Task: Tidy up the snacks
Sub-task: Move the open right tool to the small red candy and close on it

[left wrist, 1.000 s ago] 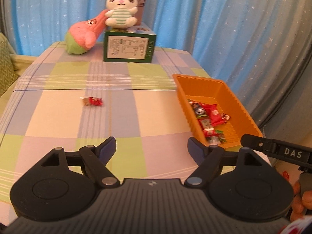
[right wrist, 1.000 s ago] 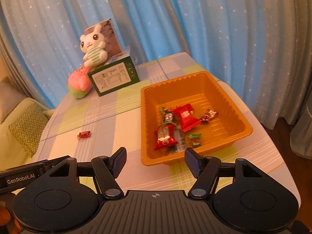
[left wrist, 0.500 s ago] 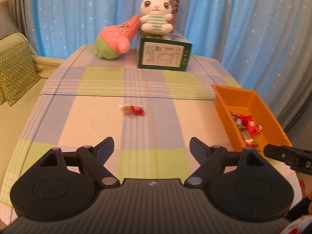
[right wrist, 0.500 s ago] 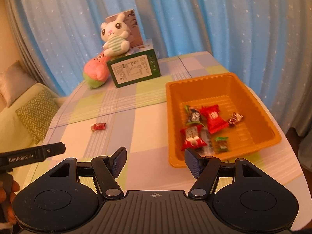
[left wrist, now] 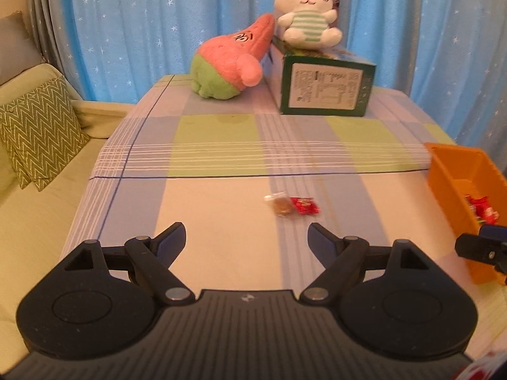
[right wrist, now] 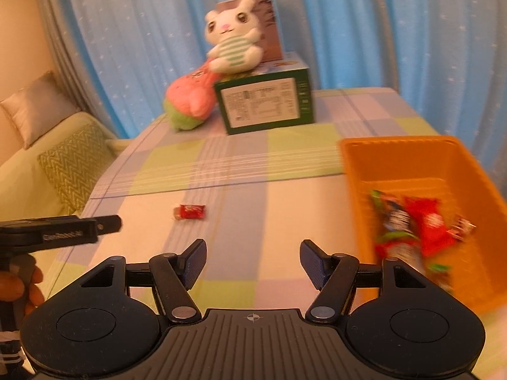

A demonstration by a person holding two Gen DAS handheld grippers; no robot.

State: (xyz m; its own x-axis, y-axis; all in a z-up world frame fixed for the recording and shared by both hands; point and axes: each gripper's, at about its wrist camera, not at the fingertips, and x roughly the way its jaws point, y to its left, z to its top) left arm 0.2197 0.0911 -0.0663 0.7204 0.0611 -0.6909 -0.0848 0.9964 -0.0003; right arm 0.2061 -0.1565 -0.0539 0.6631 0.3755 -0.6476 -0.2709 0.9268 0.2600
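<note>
A small red-wrapped snack (left wrist: 304,205) lies on the checked tablecloth with a brownish clear-wrapped piece (left wrist: 280,205) at its left end; it also shows in the right wrist view (right wrist: 190,212). My left gripper (left wrist: 246,240) is open and empty, just short of the snack. An orange basket (right wrist: 396,155) at the right holds several wrapped snacks (right wrist: 408,224); its corner shows in the left wrist view (left wrist: 450,174). My right gripper (right wrist: 253,258) is open and empty, left of the basket.
A green box (left wrist: 326,90) with a white plush bunny (left wrist: 305,15) on top and a pink-green plush (left wrist: 231,63) beside it stand at the table's far edge. A sofa with a zigzag cushion (left wrist: 38,133) is at the left. Blue curtains hang behind.
Both grippers have swung left and moved forward. The red snack now sits nearer and more central in the left view; the basket has slid to the right edge of both views.
</note>
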